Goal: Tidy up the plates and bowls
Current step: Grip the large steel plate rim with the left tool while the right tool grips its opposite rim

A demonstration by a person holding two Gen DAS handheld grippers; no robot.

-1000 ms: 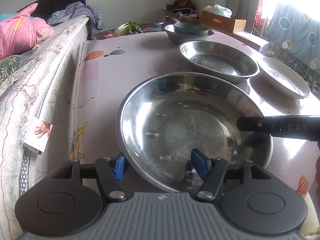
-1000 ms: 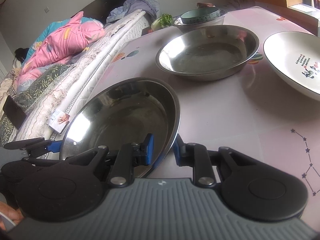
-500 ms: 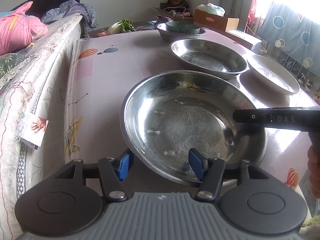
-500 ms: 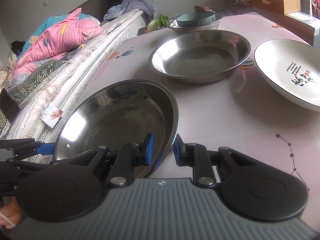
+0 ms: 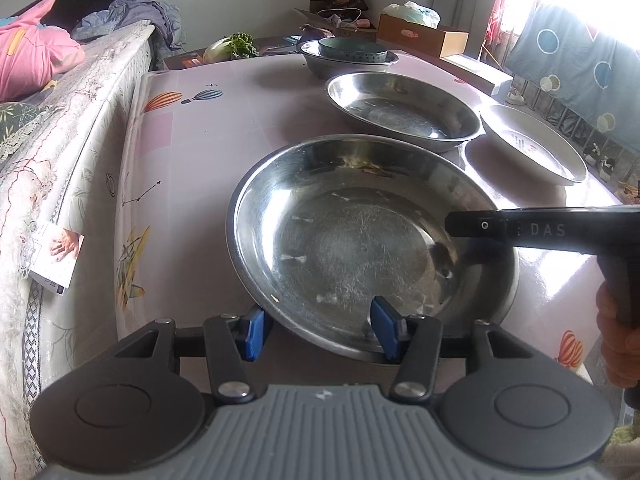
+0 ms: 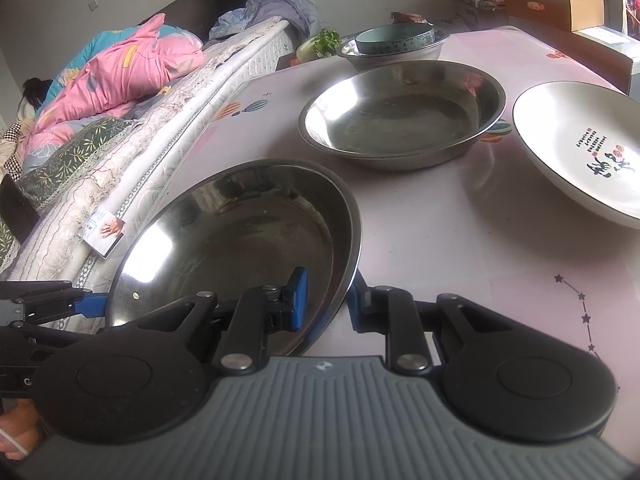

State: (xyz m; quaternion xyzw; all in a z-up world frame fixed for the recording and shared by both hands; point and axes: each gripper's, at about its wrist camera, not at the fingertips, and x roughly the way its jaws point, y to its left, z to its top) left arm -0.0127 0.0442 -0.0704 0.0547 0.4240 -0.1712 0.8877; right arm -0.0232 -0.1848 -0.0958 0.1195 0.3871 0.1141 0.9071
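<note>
Near steel plate (image 5: 360,240): round, shallow, polished metal, base finely scratched, rim rolled; it is seen at the table's near edge, tilted in the right wrist view. Second steel plate (image 5: 404,110) lies flat just beyond it. White ceramic plate (image 6: 580,148), glazed, with red and black printed characters, is set beside the second plate. Further back, a teal bowl (image 6: 394,40) is nested inside a steel bowl (image 6: 400,54).

Right gripper (image 6: 326,300): the near plate's rim is clamped between the blue pads, one pad inside the dish, one outside; jaws narrow.

Left gripper (image 5: 316,328): jaws have just been closing. The plate's near rim is straddled, one blue pad outside it and one over the dish floor; a gap is visible at the outer pad, so no pressing is seen.

Table (image 5: 192,152): covered in glossy pink sheet printed with balloons and constellation lines. A bed (image 6: 132,152) with lace-edged cover and pink quilt is pushed against one side. A cardboard box (image 5: 420,34) and leafy greens (image 5: 236,46) are noted past the far edge. A blue circle-patterned cloth (image 5: 572,68) hangs by a bright window.
</note>
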